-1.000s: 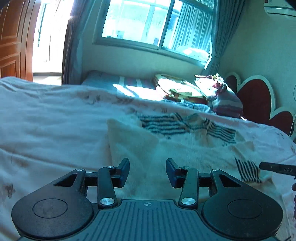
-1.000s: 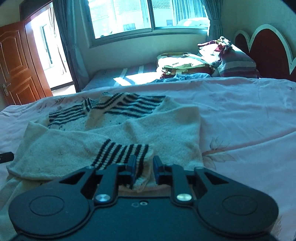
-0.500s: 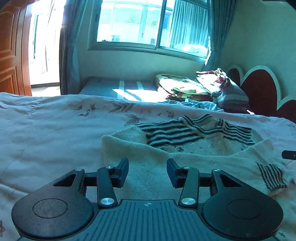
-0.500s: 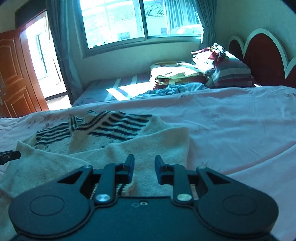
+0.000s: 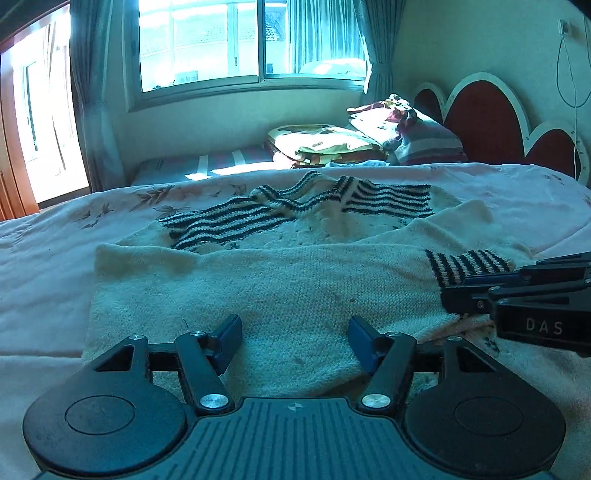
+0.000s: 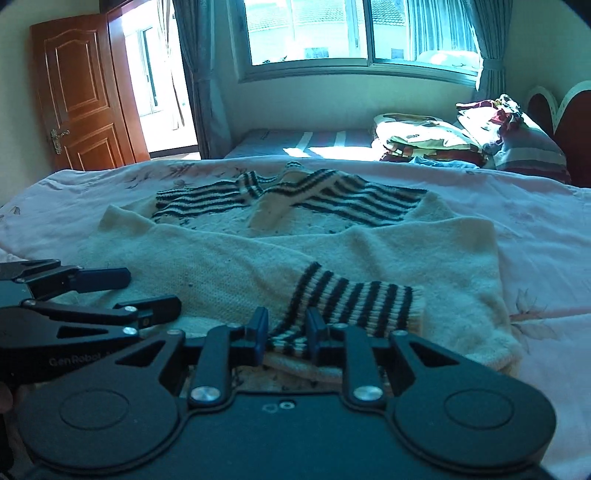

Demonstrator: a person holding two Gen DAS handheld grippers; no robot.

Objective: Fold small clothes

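Across the foreground spreads one bed under a pale pink floral sheet, with a red scalloped headboard at its right end. Behind it a single wide window runs along the far wall, flanked by two blue curtains, and one wooden door stands at the left. A striped mattress lies under the window, holding one folded quilt and one pile of pillows and clothes. One cream sweater with black stripes lies flat on the sheet, both sleeves folded across its body. The left gripper hovers over the hem, fingers spread wide and grasping nothing. The right gripper has its fingers set narrowly either side of the striped cuff; whether they pinch it I cannot tell.
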